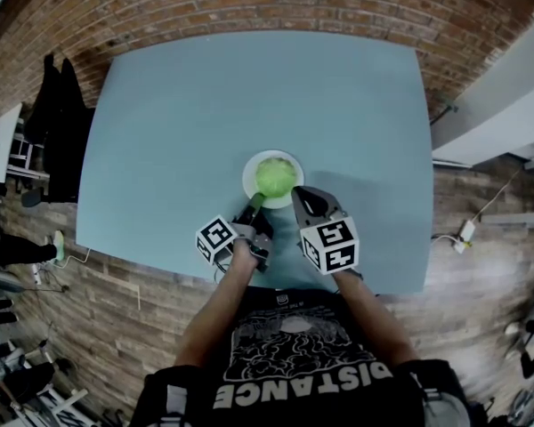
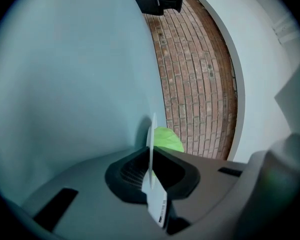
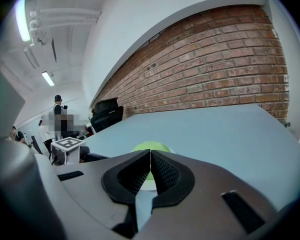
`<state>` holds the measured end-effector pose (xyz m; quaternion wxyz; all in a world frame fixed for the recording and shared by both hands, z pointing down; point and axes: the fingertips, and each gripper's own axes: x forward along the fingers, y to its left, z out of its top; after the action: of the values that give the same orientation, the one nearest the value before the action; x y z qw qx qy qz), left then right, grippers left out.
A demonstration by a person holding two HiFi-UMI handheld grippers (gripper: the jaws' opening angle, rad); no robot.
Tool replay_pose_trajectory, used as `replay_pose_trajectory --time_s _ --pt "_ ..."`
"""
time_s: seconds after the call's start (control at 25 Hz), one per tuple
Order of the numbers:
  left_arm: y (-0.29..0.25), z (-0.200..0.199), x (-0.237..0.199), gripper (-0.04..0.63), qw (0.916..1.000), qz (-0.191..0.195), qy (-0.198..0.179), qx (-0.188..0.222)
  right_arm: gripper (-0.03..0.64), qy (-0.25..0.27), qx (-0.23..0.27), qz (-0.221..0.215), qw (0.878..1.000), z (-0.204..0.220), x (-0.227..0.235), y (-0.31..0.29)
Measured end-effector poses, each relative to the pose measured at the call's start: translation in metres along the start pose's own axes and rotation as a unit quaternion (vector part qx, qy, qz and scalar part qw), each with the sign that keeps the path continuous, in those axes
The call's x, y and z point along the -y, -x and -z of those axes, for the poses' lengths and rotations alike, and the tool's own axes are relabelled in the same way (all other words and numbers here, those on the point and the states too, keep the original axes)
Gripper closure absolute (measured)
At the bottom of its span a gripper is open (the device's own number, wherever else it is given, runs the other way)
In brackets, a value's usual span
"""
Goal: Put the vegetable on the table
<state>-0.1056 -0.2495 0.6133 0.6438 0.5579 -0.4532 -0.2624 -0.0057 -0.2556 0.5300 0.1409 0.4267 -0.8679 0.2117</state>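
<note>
I read left gripper (image 1: 255,203) fingers (image 2: 126,172) clamped on plate (image 1: 248,173) rim, vegetable (image 1: 275,176) just past them; right gripper (image 1: 297,193) fingers (image 3: 165,174) closed, empty, beside plate.

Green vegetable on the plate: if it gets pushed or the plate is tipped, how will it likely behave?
The vegetable looks round and domed, so it would probably roll rather than slide. The plate looks shallow, with the left tongs clamped on its rim, so tilting may send it off.
</note>
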Motion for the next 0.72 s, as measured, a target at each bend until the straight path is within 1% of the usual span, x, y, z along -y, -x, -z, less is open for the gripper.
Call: replay_pose_trajectory --time_s 0.16,0.36,0.52,0.72 --pt "-0.0006 -0.0013 -0.0011 0.575 0.9999 -0.008 0.005 0.004 0.607 -0.002 -0.007 0.001 1.000 0.0038 -0.0003 0.0006" --pt "-0.0016 -0.0025 -0.0025 0.575 0.9996 -0.028 -0.005 0.005 0.607 -0.005 -0.010 0.003 1.000 0.0078 0.0013 0.0024" --pt "-0.0013 -0.0054 -0.0026 0.575 0.9989 -0.041 -0.019 0.006 0.607 -0.005 -0.012 0.006 1.000 0.0100 0.0007 0.0029" --pt "-0.0025 -0.0070 -0.0057 0.575 0.9967 -0.070 -0.041 -0.004 0.607 -0.007 -0.010 0.007 1.000 0.0103 0.0016 0.0022"
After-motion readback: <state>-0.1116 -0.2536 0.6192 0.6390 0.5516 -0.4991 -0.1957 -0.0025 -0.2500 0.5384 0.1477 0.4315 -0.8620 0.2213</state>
